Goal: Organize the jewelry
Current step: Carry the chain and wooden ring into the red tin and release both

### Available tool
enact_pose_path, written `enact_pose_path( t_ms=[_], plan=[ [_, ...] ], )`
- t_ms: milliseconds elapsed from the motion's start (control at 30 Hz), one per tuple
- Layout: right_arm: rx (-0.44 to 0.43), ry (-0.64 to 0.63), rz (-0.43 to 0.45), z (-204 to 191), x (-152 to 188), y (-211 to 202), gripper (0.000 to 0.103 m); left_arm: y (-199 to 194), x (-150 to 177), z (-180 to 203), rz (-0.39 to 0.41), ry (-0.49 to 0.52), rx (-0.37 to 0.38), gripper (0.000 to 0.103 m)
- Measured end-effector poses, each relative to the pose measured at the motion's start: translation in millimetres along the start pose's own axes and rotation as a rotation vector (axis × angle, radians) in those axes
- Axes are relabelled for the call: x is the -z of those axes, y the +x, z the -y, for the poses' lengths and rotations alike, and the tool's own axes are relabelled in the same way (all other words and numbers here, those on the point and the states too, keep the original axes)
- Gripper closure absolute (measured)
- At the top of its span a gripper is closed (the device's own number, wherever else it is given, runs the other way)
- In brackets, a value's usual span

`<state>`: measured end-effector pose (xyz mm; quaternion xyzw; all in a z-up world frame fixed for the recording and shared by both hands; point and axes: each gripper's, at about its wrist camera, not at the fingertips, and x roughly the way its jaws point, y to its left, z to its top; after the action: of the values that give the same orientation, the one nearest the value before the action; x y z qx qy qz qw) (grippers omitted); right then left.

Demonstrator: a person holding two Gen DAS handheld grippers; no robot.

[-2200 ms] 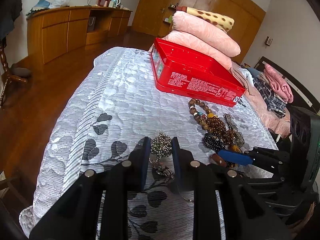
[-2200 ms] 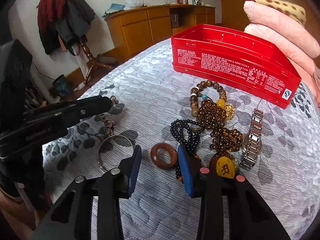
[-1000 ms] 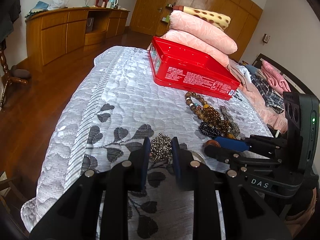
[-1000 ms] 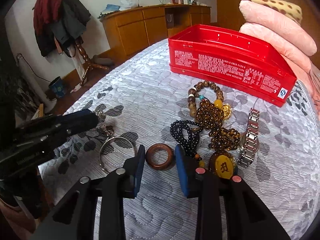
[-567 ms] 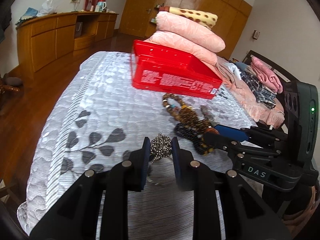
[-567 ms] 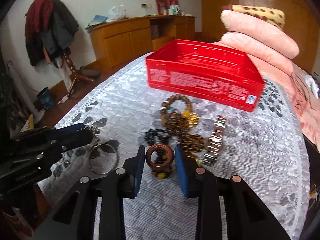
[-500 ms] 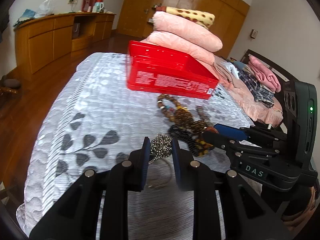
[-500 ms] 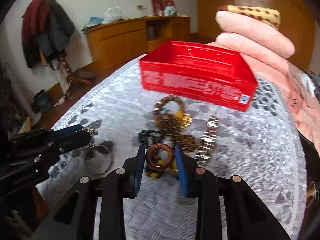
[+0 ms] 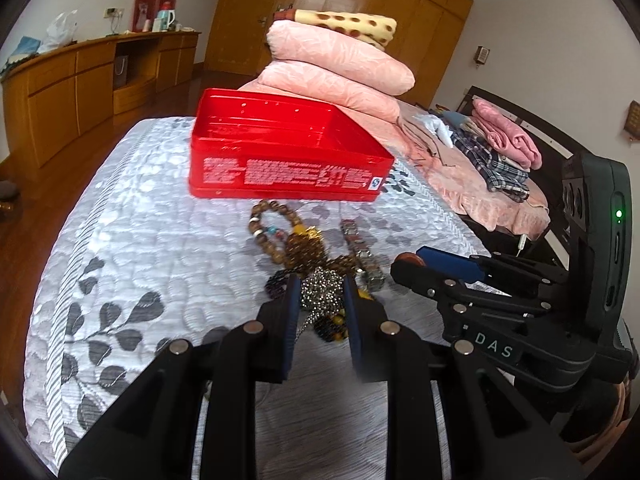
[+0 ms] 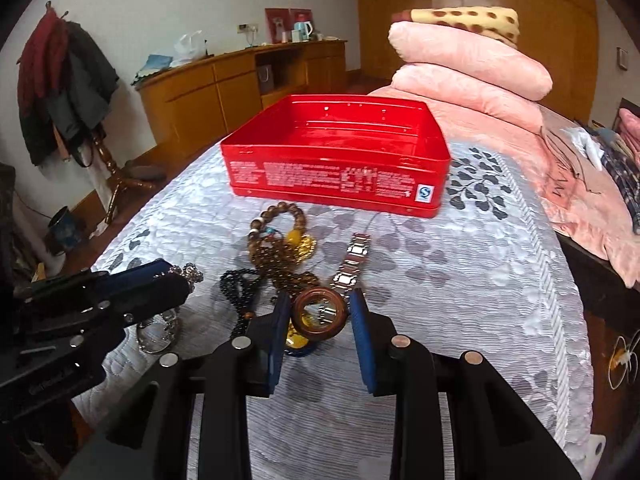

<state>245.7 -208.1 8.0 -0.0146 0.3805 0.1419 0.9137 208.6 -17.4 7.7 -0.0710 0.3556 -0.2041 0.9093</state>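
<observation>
Left gripper (image 9: pixel 318 300) is clamped on a bunched silver chain (image 9: pixel 322 294): limp, light, slippery, so keep it pinched mid-bunch. Right gripper (image 10: pixel 318 312) pinches a wooden ring (image 10: pixel 319 313) across its rim: rigid, light, could pop sideways. Both are above the bed (image 10: pixel 460 264), short of the red tin (image 10: pixel 340 160) mid-bed.

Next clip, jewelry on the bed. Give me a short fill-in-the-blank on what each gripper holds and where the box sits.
1. The right gripper is shut on a brown wooden ____.
2. The left gripper is shut on a bunched silvery ____.
3. The open tin box beyond the jewelry is coloured ____.
4. The metal watch lies on the bedspread, to the ____ of the brown bead strands in the right wrist view.

Missing words: ring; chain; red; right
</observation>
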Motion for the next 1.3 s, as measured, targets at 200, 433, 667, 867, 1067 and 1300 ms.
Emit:
enact_pose_path(
  t_ms=[200, 433, 667, 867, 1067, 1300],
  plan=[
    [0.01, 0.015, 0.001, 10.1, -0.6, -0.1, 0.073, 7.2, -5.6, 11.8, -0.005, 0.027, 0.01, 0.082],
    [0.003, 0.007, -0.018, 11.7, 2.5, 6.8, 0.073, 18.2, -3.2, 13.4, -0.041, 0.05, -0.009, 0.082],
    [-0.002, 0.001, -0.028, 10.3, 1.9, 12.3, 0.073, 21.7, -6.7, 9.1, -0.049, 0.06, -0.028, 0.082],
    [0.012, -0.024, -0.01, 10.2, -8.1, 11.1, 0.073, 21.6, -15.5, 8.7, -0.034, 0.065, -0.023, 0.082],
    [0.036, -0.062, 0.051, 11.5, -34.8, 3.8, 0.073, 19.0, -39.0, 9.6, 0.009, 0.077, -0.019, 0.082],
    [0.052, -0.09, 0.137, 18.3, -77.5, -3.4, 0.073, 9.9, -80.5, 9.0, 0.1, 0.082, -0.014, 0.082]
  ],
)
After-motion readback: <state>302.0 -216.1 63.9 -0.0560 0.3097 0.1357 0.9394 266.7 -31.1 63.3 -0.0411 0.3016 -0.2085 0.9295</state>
